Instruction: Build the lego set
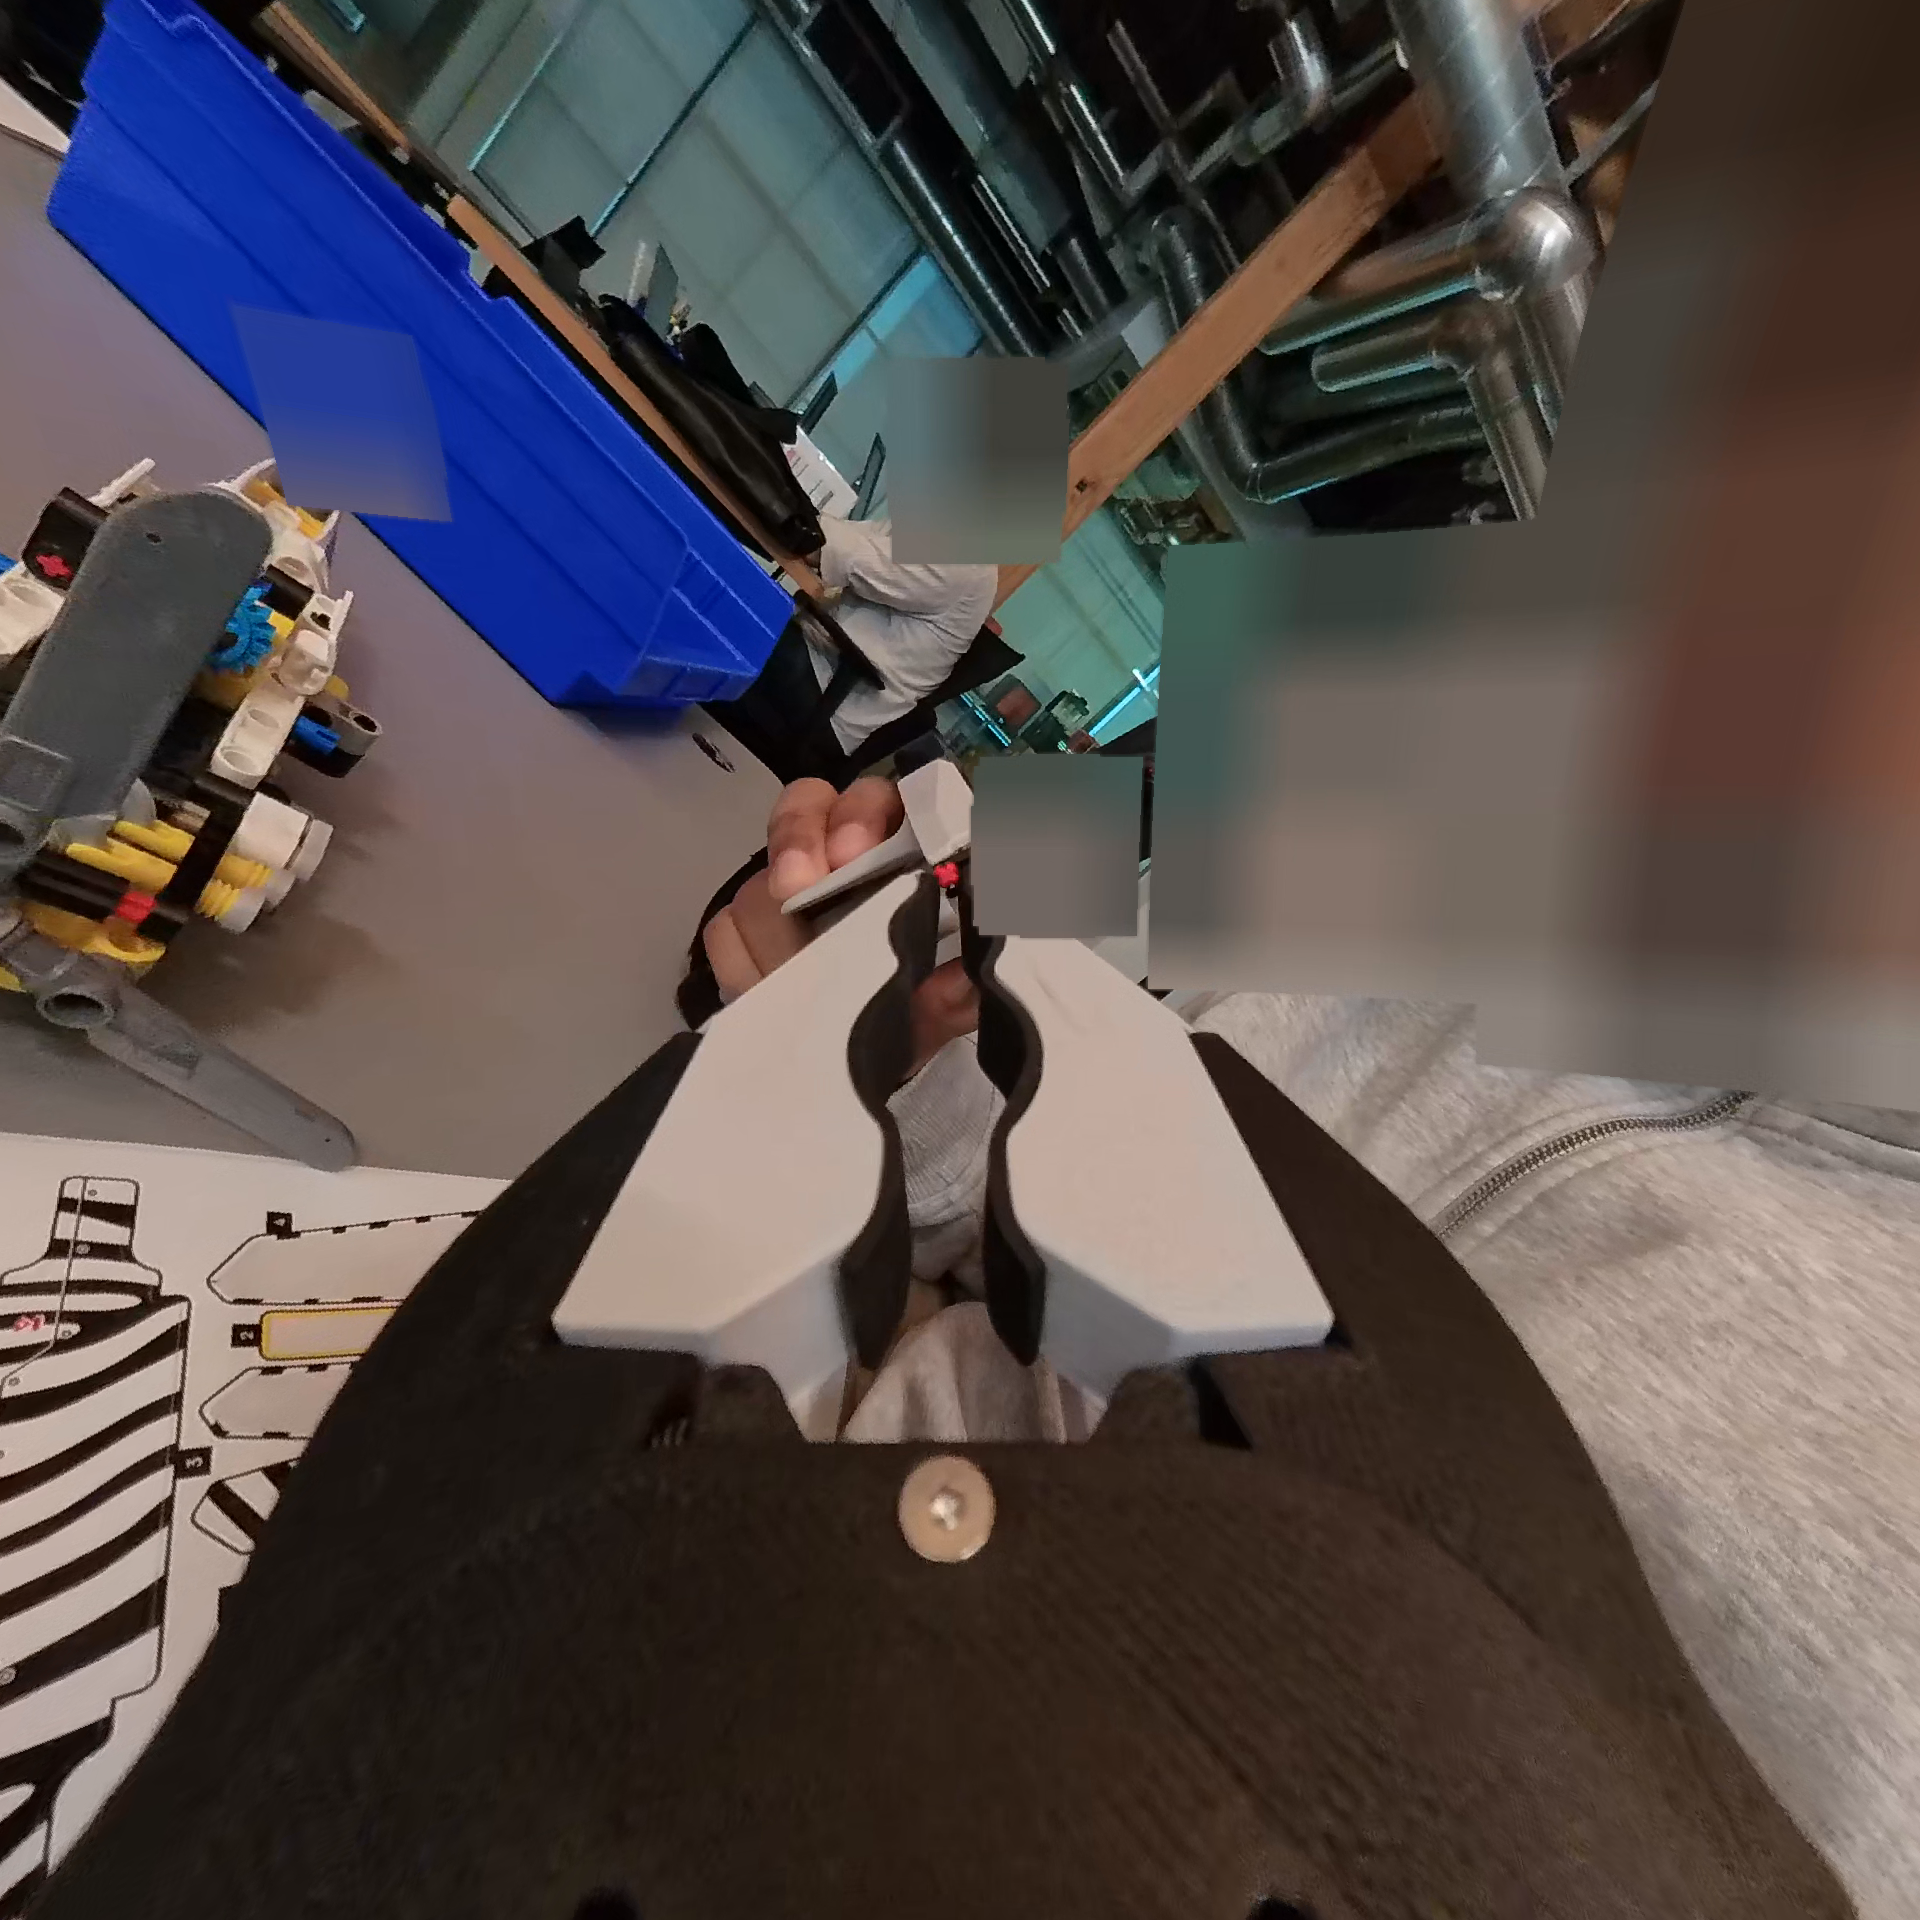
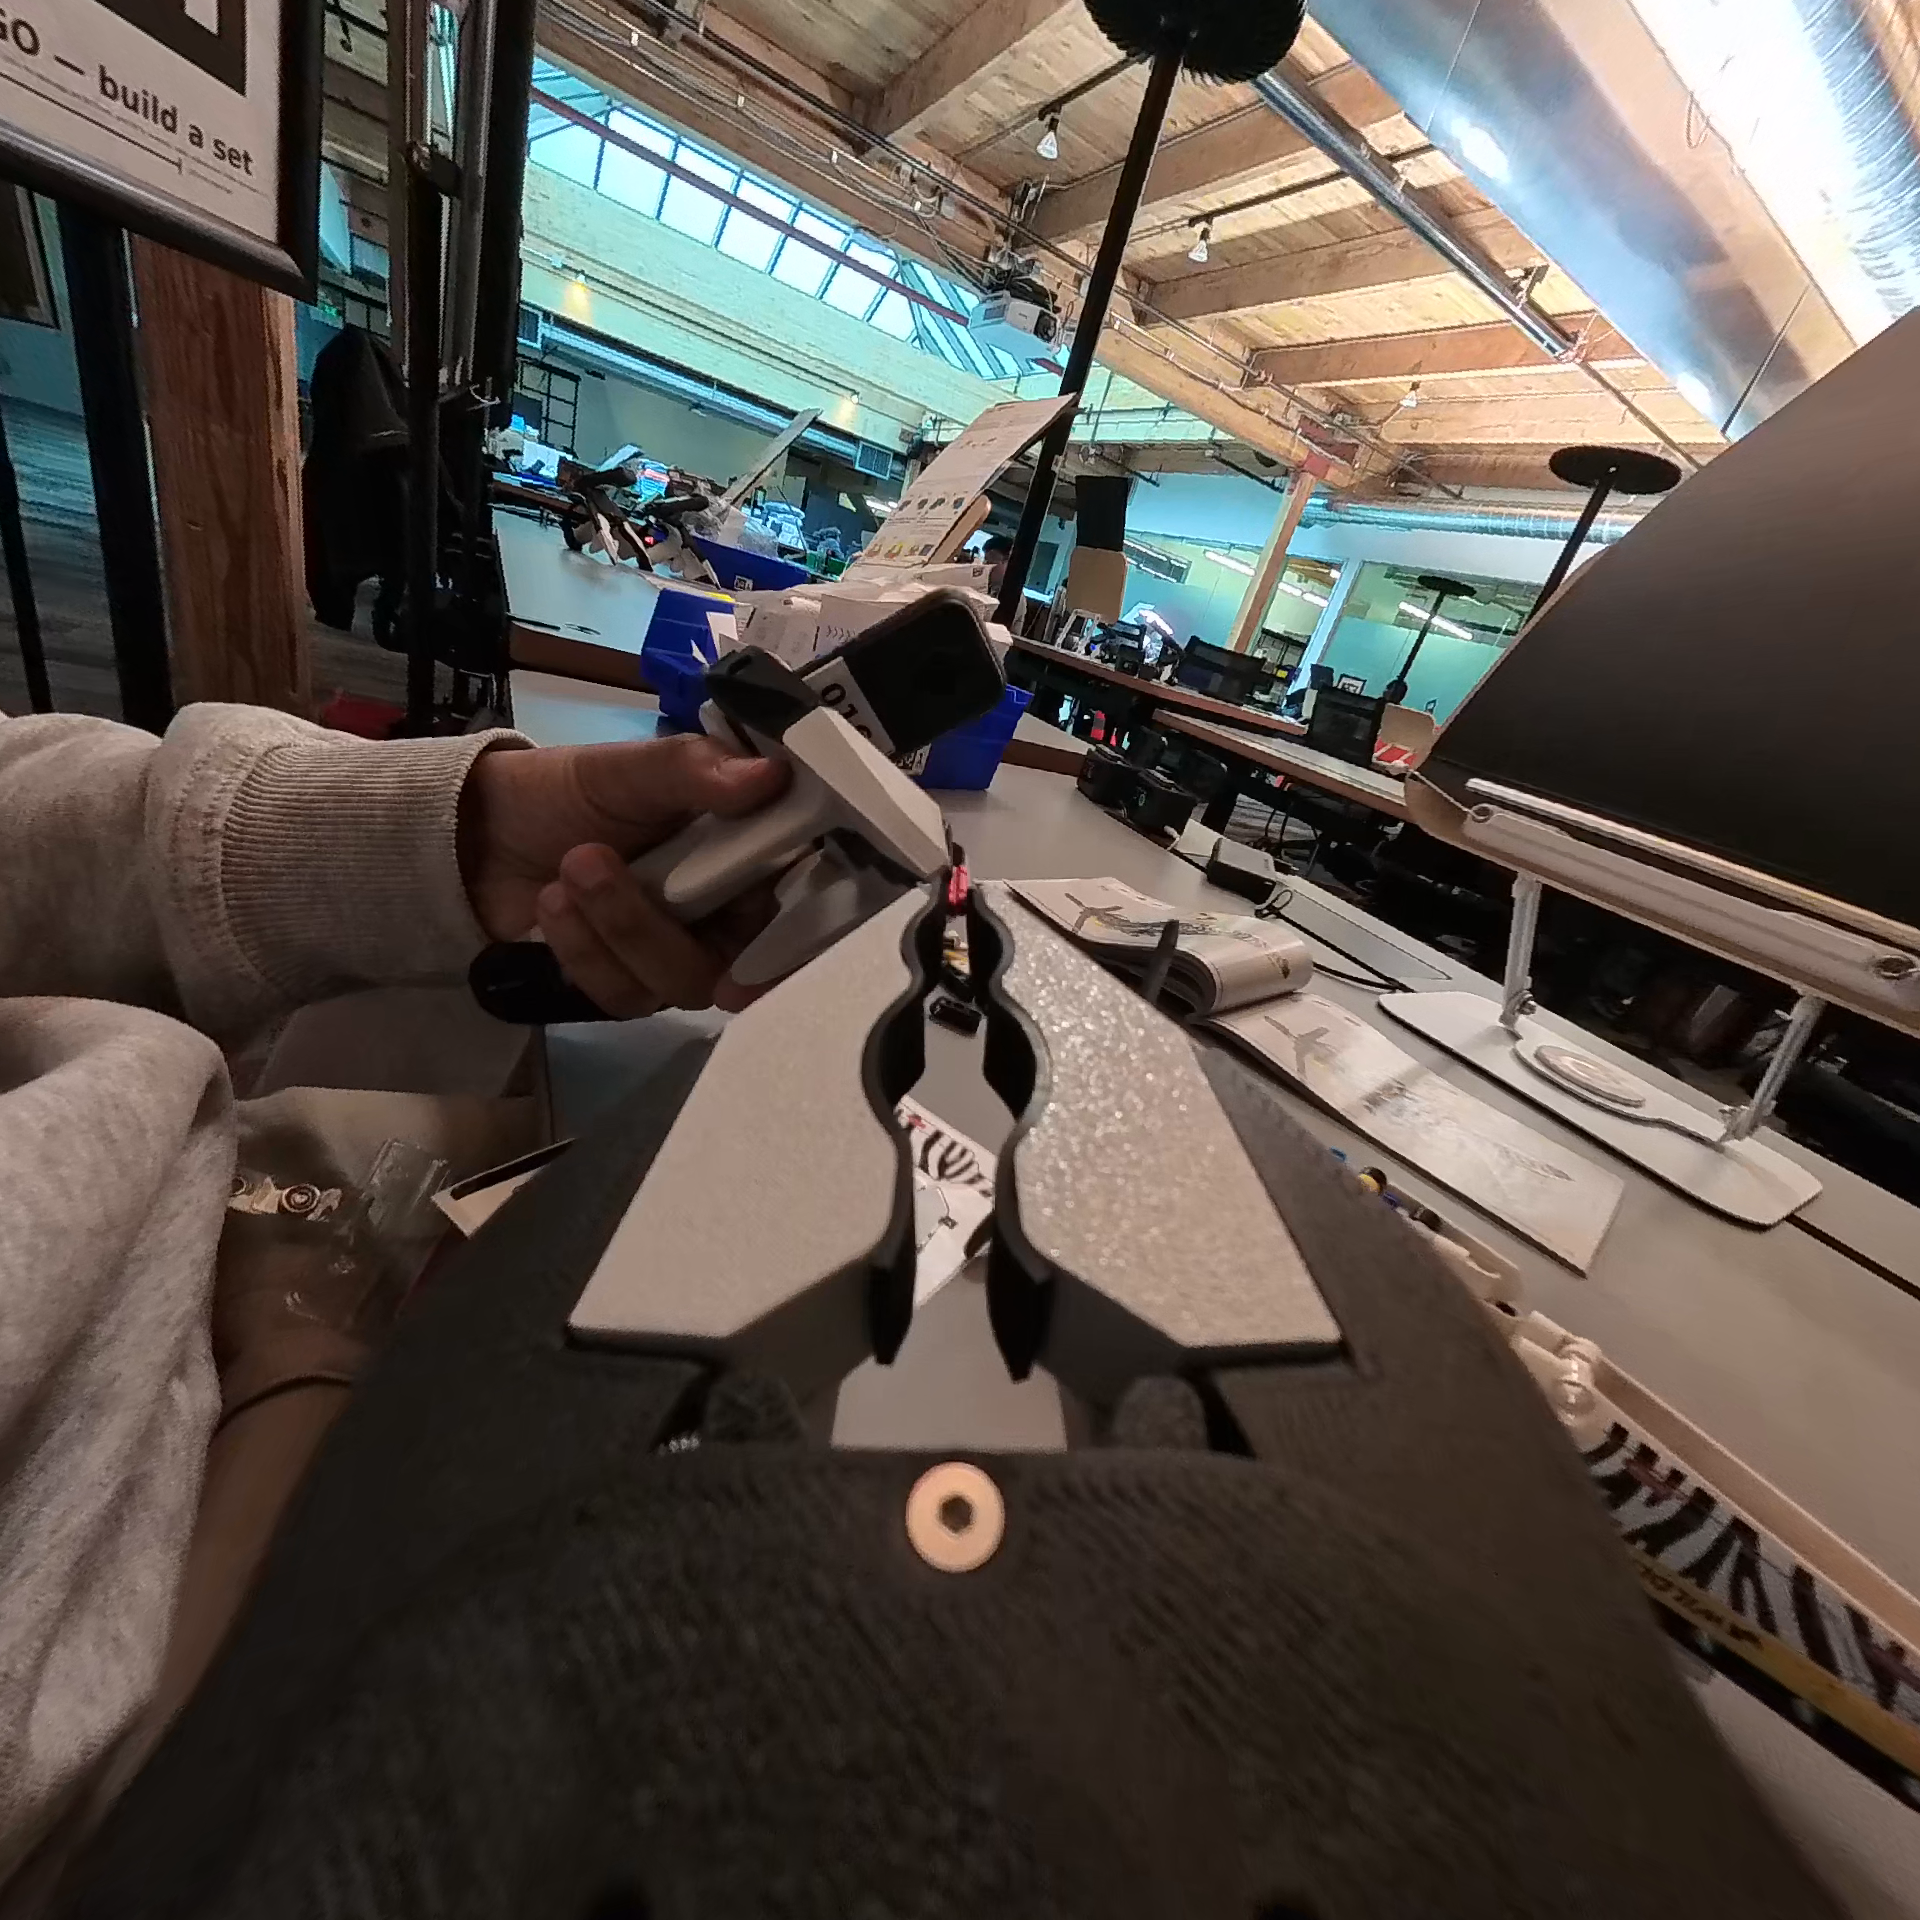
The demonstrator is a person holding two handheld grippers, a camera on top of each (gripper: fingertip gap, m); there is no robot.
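Observation:
My left gripper [image 1: 941,896] and right gripper [image 2: 956,906] meet tip to tip in the air in front of the person's grey sweater. A small red Lego piece [image 1: 945,875] sits between the nearly closed tips; it also shows in the right wrist view [image 2: 958,883]. Both pairs of jaws look shut on it. A hand holds each gripper: the right gripper [image 1: 928,857] in the left wrist view, the left gripper [image 2: 940,852] in the right wrist view. The part-built model [image 1: 208,727], white, yellow and black with grey blades, lies on the grey table at the left.
A blue bin [image 1: 416,343] stands behind the model. A zebra-striped sticker sheet [image 1: 94,1403] lies at the table's near edge. An open instruction booklet [image 2: 1226,956], a dark screen on a stand [image 2: 1714,675] and a clear bag of parts [image 2: 343,1195] are around the work area. Left and right tips are no more than a few centimetres apart.

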